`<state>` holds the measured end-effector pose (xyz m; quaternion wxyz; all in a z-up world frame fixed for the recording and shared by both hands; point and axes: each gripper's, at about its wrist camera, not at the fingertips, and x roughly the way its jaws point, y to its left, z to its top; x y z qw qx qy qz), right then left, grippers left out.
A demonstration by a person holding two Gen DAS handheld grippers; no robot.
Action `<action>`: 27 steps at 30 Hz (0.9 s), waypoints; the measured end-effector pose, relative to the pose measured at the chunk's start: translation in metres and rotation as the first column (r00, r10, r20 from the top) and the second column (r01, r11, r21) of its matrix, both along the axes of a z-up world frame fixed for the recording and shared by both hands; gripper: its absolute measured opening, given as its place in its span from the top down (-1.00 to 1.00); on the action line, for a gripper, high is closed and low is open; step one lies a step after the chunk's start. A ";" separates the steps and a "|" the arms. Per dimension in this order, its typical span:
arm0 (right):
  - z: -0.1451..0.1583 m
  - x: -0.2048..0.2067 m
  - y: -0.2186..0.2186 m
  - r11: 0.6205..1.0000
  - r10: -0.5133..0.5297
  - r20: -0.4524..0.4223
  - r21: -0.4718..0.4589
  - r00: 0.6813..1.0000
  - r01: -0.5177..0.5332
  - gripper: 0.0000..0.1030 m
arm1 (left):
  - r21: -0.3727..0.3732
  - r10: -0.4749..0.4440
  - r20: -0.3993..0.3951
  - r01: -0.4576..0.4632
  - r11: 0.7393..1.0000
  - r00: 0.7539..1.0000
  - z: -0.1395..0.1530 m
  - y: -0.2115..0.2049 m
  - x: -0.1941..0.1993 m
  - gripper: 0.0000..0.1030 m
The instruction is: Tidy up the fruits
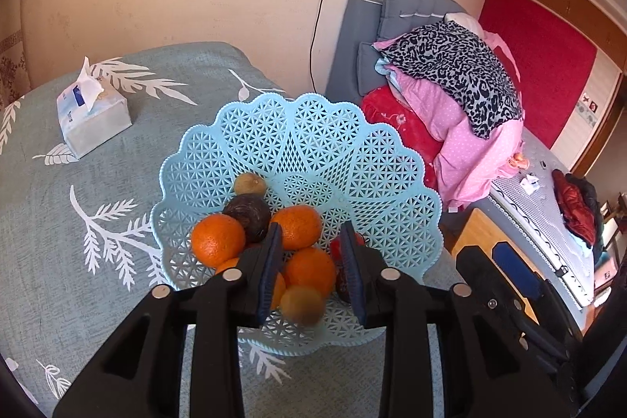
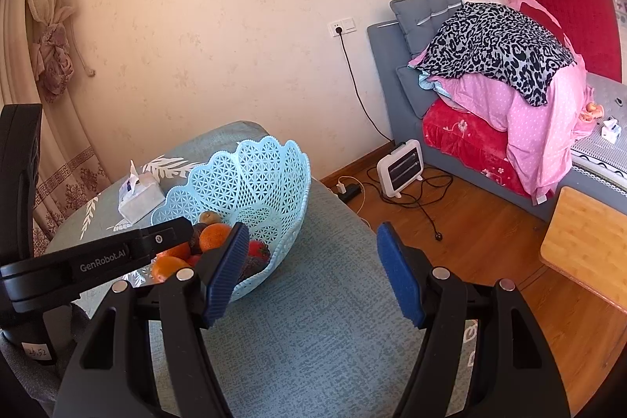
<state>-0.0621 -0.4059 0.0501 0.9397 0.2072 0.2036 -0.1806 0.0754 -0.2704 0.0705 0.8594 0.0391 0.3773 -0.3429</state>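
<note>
A light blue lattice basket (image 1: pixel 313 143) stands on the grey-green leaf-print tablecloth (image 1: pixel 78 241). In it lie three oranges (image 1: pixel 217 239), a dark round fruit (image 1: pixel 247 216), a brown kiwi (image 1: pixel 250 184) and a red fruit (image 1: pixel 336 248) half hidden by a finger. My left gripper (image 1: pixel 311 226) hangs over the basket's near side with its jaws apart. A blurred yellow-brown fruit (image 1: pixel 301 304) sits low between them, and the right pad is clear of it. To the basket's (image 2: pixel 250 175) right, my right gripper (image 2: pixel 313 228) stands open over bare cloth, holding nothing.
A tissue pack (image 1: pixel 92 120) lies at the table's far left. The table's right edge drops to a wooden floor with a small heater (image 2: pixel 399 167) and cables. A bed piled with bedding (image 2: pixel 501 65) and a wooden stool top (image 2: pixel 588 241) stand to the right.
</note>
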 end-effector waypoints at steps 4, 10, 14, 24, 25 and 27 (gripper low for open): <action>0.000 0.000 0.000 1.000 0.002 0.000 0.002 1.000 -0.002 -0.35 | -0.010 0.035 0.001 -0.035 0.999 0.999 0.004 0.010 0.004 -0.19; -0.001 0.003 0.002 1.000 0.018 -0.011 0.000 1.000 -0.018 -0.35 | 0.014 0.130 0.044 -0.131 0.991 0.990 0.011 0.038 0.005 -0.49; -0.001 0.007 0.007 0.999 0.049 -0.029 -0.011 0.998 -0.049 -0.35 | 0.067 0.184 0.123 -0.193 0.979 0.975 0.013 0.052 0.000 -0.67; 0.001 0.011 0.026 0.989 0.133 -0.076 -0.058 0.988 -0.137 -0.38 | 0.132 0.234 0.253 -0.273 0.953 0.939 0.013 0.070 -0.018 -0.79; 0.001 0.011 0.029 0.987 0.143 -0.080 -0.061 0.987 -0.148 -0.38 | 0.131 0.238 0.257 -0.278 0.952 0.937 0.014 0.071 -0.019 -0.79; 0.001 0.011 0.035 0.983 0.163 -0.088 -0.067 0.983 -0.169 -0.38 | 0.129 0.246 0.268 -0.288 0.949 0.931 0.016 0.073 -0.022 -0.79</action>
